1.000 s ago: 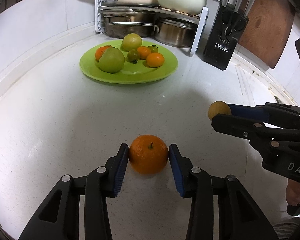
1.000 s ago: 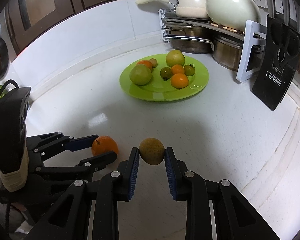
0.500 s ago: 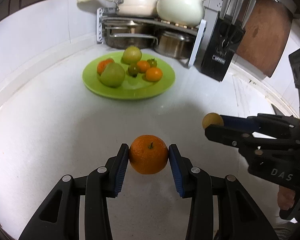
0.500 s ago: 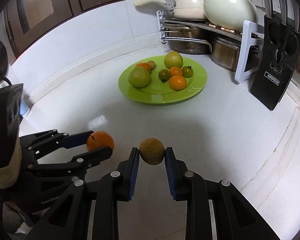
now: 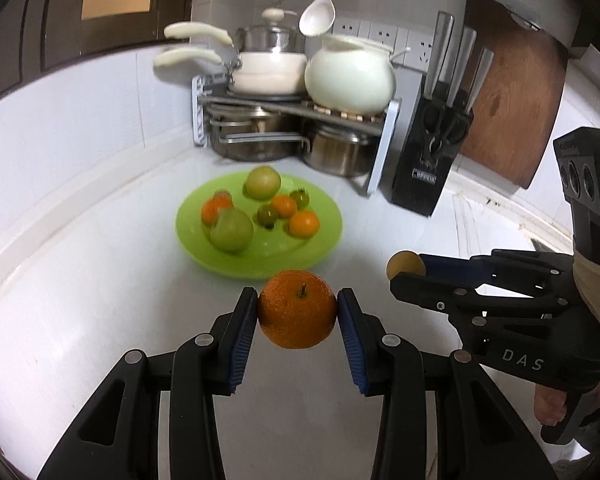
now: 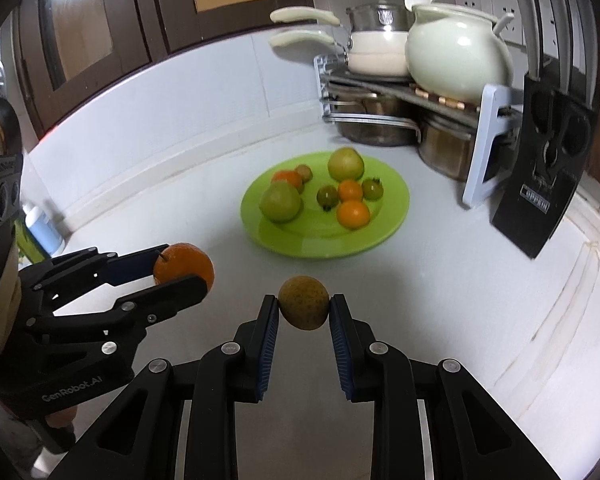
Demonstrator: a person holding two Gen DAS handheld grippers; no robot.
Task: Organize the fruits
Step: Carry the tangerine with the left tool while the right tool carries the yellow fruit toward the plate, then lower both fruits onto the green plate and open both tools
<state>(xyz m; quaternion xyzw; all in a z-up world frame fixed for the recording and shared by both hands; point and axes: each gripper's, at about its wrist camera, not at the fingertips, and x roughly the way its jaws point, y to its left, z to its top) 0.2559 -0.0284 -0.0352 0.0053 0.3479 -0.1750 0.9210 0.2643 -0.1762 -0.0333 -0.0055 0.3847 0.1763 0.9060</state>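
Observation:
My left gripper (image 5: 297, 312) is shut on an orange (image 5: 297, 309), held off the white counter with its stem facing up. The same orange (image 6: 185, 264) shows at the left of the right wrist view. A small brownish-yellow round fruit (image 6: 304, 302) sits clamped in my right gripper (image 6: 304, 305), also lifted; this fruit (image 5: 405, 265) appears at the right in the left wrist view. Ahead of both lies a green plate (image 5: 320, 254) (image 6: 396, 200) with several fruits: green apples, small oranges and green tomatoes.
A pot rack (image 5: 296, 120) with steel pots, a white pan and a cream pot stands in the back corner. A black knife block (image 5: 432, 160) and a wooden board (image 5: 512, 92) stand to the right. A white bottle (image 6: 44, 228) sits at the far left.
Both grippers have risen off the counter with their fruits; the left one rose more. The plate and rack now sit lower in both views.

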